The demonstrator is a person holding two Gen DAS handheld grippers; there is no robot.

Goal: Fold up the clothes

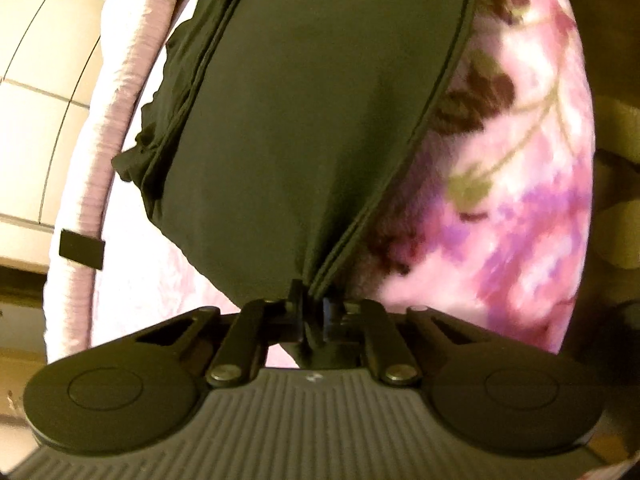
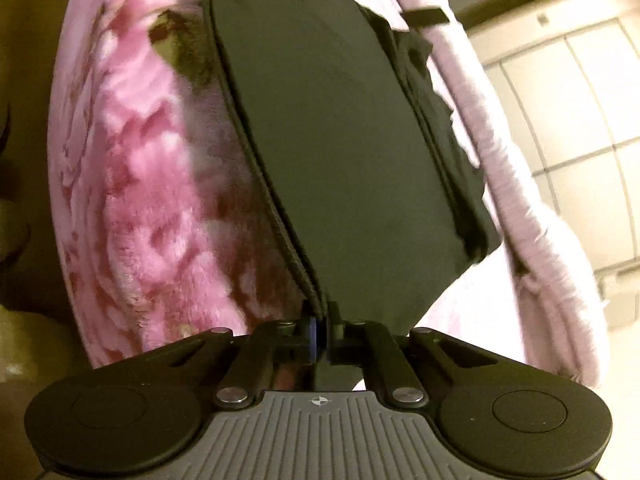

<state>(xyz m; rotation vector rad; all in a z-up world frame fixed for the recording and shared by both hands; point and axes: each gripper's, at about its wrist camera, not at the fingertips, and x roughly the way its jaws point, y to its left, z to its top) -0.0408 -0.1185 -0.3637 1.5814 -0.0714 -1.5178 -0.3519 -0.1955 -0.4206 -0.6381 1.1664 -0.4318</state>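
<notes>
On floral blanket (image 1: 520,184), flat dark garment (image 1: 304,120).

1. The dark garment (image 1: 304,128) is plain, black to dark olive, matte, and unprinted.
2. It lies spread on a pink floral plush blanket (image 1: 520,184), with stitched seams running along both of its long sides.
3. At the near end, the layered hem edge is gathered into a tight pinch, and the cloth fans out from that point.
4. On the side toward the blanket's pale border, the garment is bunched and wrinkled.
</notes>
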